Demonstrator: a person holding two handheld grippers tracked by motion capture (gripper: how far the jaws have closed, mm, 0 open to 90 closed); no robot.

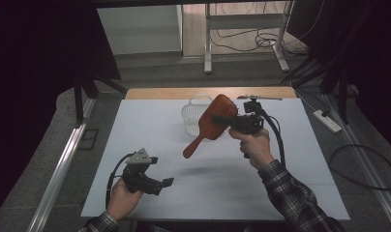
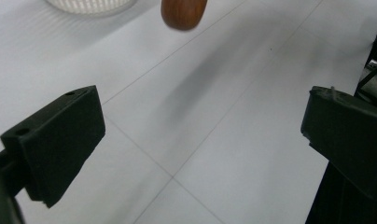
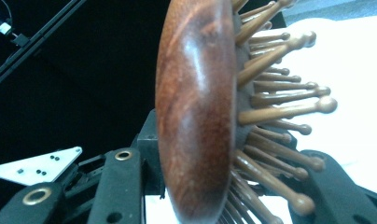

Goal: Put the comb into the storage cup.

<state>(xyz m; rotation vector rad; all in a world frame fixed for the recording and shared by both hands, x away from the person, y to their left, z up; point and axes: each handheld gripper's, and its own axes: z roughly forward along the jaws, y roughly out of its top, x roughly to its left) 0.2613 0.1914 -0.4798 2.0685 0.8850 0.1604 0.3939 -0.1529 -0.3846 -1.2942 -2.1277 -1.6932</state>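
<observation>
My right gripper [image 1: 232,121] clamps the wooden hairbrush [image 1: 214,121] aloft, near the white basket [image 1: 189,116] — not yet set down; my left gripper [image 1: 160,183] waits open, empty.

Wooden hairbrush [image 1: 214,122] in right gripper [image 1: 232,121]

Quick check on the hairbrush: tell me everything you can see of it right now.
The hairbrush is reddish-brown polished wood with an oval head, a tapered handle and round-tipped wooden bristles set in a dark pad. The right gripper clamps its head and holds it in the air above the table, handle slanting down to the left, just in front of the white basket.
</observation>
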